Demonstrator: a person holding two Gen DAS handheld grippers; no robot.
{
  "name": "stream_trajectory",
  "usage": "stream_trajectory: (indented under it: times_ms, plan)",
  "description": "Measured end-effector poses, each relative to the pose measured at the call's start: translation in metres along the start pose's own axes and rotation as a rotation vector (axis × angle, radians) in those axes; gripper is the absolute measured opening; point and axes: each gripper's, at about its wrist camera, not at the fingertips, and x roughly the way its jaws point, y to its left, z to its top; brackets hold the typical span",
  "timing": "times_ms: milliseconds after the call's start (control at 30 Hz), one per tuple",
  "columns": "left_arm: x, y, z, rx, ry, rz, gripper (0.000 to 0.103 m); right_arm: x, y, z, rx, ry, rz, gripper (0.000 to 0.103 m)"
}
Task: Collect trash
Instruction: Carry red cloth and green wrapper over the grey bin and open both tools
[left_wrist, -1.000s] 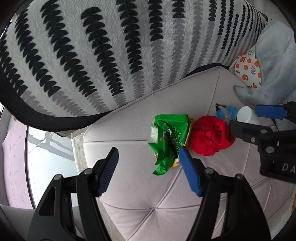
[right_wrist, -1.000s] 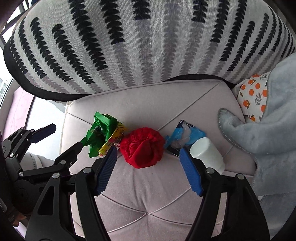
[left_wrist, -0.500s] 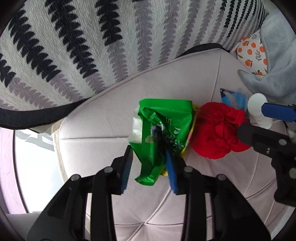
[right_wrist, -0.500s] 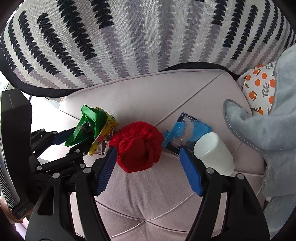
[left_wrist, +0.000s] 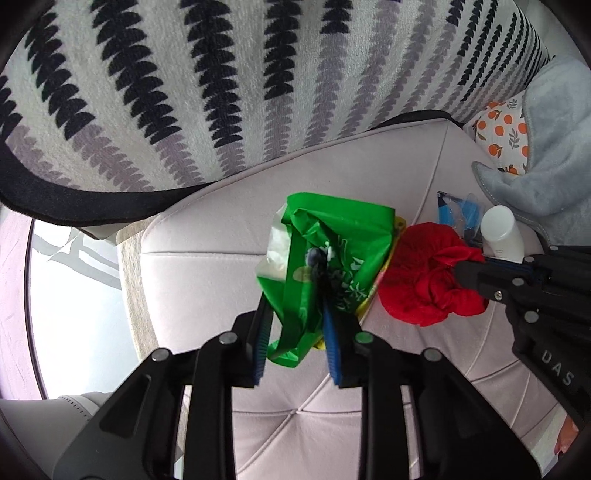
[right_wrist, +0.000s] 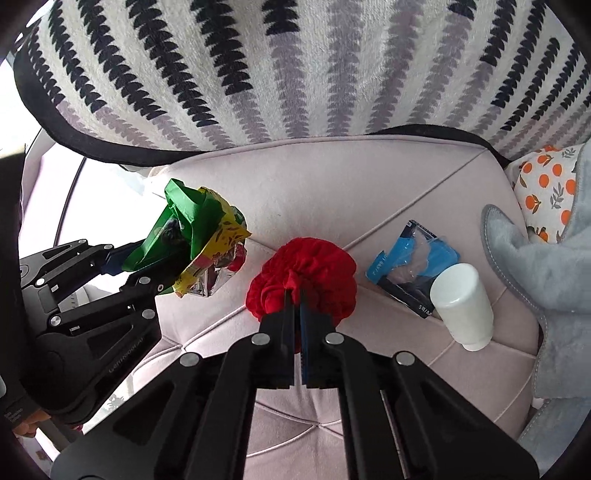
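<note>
We see the green wrapper (left_wrist: 325, 266) on the tufted seat cushion (left_wrist: 207, 280), now pinched in the left gripper (left_wrist: 295, 332), whose jaws stood wide a second ago and are closing further. Beside it, the red crumpled ball (right_wrist: 303, 280) is clamped by the right gripper (right_wrist: 295, 306), open around it half a second earlier. The white bottle (right_wrist: 461, 306) and blue packet (right_wrist: 410, 258) are unmoved.

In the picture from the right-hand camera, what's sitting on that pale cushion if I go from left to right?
Green and yellow wrapper, pinched by the left gripper → red crumpled bag, pinched by the right gripper → blue packet → white bottle → grey blanket.
</note>
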Motion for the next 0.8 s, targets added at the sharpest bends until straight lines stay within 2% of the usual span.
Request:
stream_trajectory:
  times_ms: [167, 400, 800]
  plan:
    - [-0.032, 0.022, -0.012, -0.054, 0.005, 0.016, 0.026, -0.024, 0.02, 0.004, -0.045, 0.019, 0.014, 0.001]
    - [-0.091, 0.07, -0.04, -0.141, 0.02, 0.071, 0.026, -0.07, 0.071, 0.007, -0.19, 0.047, 0.031, 0.001]
    - [-0.239, 0.167, -0.103, -0.409, -0.036, 0.215, 0.026, -0.163, 0.218, 0.017, -0.514, 0.026, 0.121, 0.001]
